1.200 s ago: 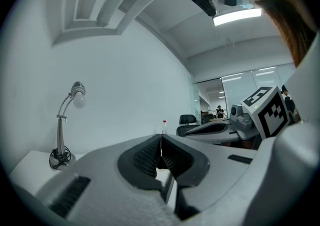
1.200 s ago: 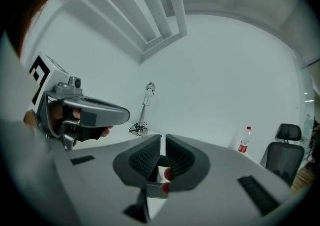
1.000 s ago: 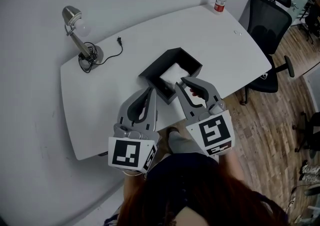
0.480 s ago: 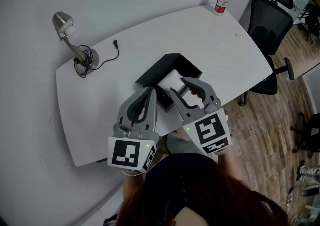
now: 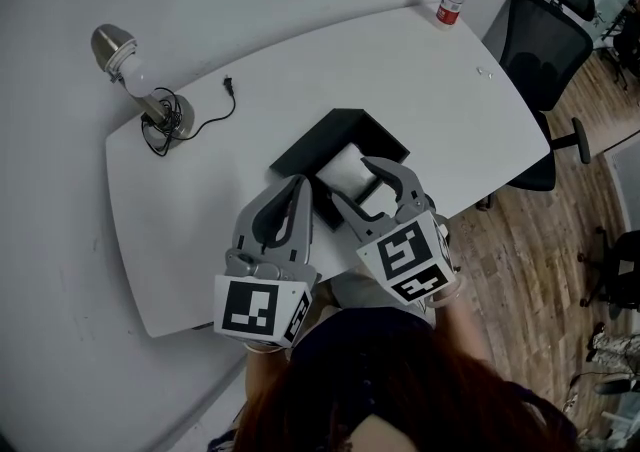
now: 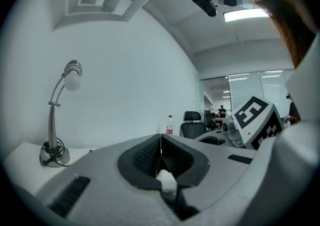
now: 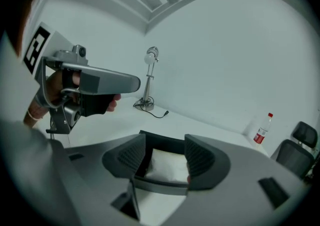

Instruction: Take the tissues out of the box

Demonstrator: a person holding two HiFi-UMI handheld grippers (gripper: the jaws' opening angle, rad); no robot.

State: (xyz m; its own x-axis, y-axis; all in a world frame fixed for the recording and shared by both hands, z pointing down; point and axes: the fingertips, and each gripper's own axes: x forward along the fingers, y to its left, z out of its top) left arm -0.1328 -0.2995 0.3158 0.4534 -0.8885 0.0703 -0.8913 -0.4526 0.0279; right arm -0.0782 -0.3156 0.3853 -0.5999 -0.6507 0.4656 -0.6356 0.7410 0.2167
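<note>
White bench [image 5: 200, 200] across middle of frame; at its centre, dark open box [image 5: 305, 148]. Lower left of box, left claw [image 5: 298, 185], jaws pressed together. Over box, right claw [image 7: 165, 145], jaws just opening, apart. Inside box, between them, white tissues [image 5: 345, 170], unpinched.

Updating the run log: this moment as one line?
right gripper: jaws just opening over tissues in box, nothing gripped | left gripper: shut

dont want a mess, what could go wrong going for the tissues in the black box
The right gripper, its jaws just opening and gripping nothing, hangs over the tissues; a jaw may catch the black box wall instead. The left gripper is shut beside the box, not holding it, so a pull may lift or drag the box.
</note>
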